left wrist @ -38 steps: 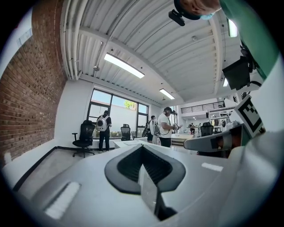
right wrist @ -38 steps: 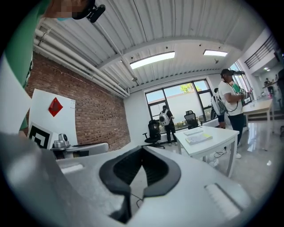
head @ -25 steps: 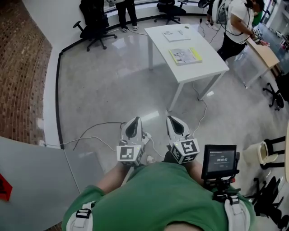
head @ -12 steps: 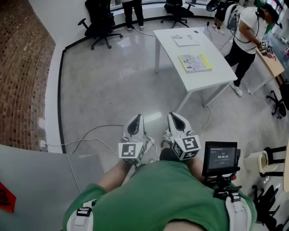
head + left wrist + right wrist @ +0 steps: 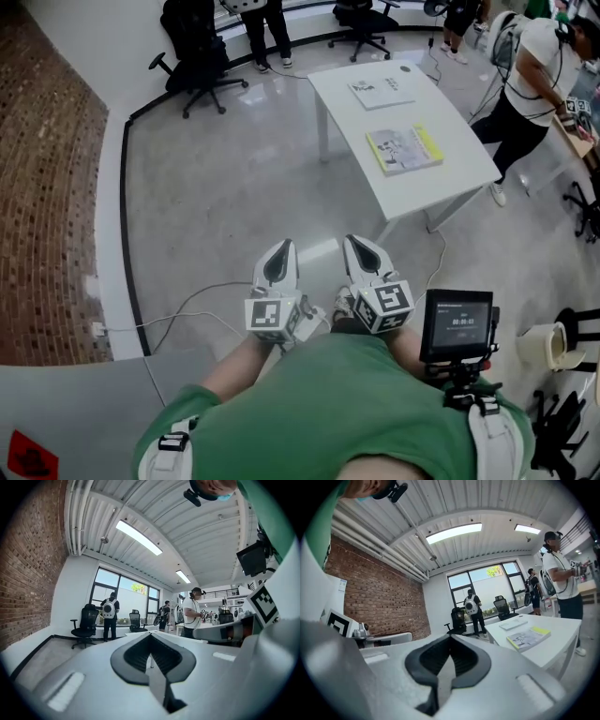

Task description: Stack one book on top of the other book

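Two books lie apart on a white table [image 5: 441,178] ahead of me: a yellow-edged book [image 5: 405,149] nearer, and a white book [image 5: 382,90] farther back. The right gripper view shows the yellow-edged book [image 5: 528,638] and the white book [image 5: 513,623] on the table [image 5: 562,641] to the right. My left gripper [image 5: 278,247] and right gripper [image 5: 357,246] are held close to my body, side by side, both shut and empty, well short of the table. In the left gripper view the left gripper [image 5: 151,637] points level with nothing between its jaws.
A brick wall [image 5: 47,187] runs along the left. Black office chairs [image 5: 192,61] stand at the back. A person [image 5: 534,84] stands at a desk to the right of the table. Cables [image 5: 187,300] lie on the floor by my feet. A small screen [image 5: 457,326] sits at my right.
I have moved across the floor; the table and books now sit lower and nearer in the head view. Both grippers stay shut in front of my body.
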Demonstrator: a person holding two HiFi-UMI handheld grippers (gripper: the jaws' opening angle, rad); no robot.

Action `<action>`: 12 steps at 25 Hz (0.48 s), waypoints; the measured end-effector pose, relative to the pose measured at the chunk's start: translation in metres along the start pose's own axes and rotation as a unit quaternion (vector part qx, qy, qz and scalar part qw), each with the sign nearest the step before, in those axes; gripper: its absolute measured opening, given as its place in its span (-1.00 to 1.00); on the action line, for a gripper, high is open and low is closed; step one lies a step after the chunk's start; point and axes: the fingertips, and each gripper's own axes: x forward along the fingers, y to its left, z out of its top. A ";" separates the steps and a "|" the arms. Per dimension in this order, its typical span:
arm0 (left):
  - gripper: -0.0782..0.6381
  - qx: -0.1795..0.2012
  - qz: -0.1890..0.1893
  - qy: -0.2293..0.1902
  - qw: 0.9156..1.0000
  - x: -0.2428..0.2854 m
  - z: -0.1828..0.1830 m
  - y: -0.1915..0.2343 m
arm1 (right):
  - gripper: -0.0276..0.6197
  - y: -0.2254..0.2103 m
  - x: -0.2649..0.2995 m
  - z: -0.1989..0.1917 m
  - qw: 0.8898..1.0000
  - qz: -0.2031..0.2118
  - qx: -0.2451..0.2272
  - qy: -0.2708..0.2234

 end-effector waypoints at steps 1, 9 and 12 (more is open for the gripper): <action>-0.76 0.003 -0.002 0.002 1.000 0.018 0.002 -0.002 | -0.91 -0.014 0.009 0.002 1.000 -0.001 0.003 0.003; -0.76 0.014 -0.021 0.005 1.000 0.123 0.021 -0.005 | -0.91 -0.082 0.068 0.027 1.000 -0.013 0.022 -0.011; -0.76 0.019 -0.034 0.010 0.999 0.134 0.027 -0.004 | -0.91 -0.085 0.071 0.033 0.999 -0.028 0.026 -0.015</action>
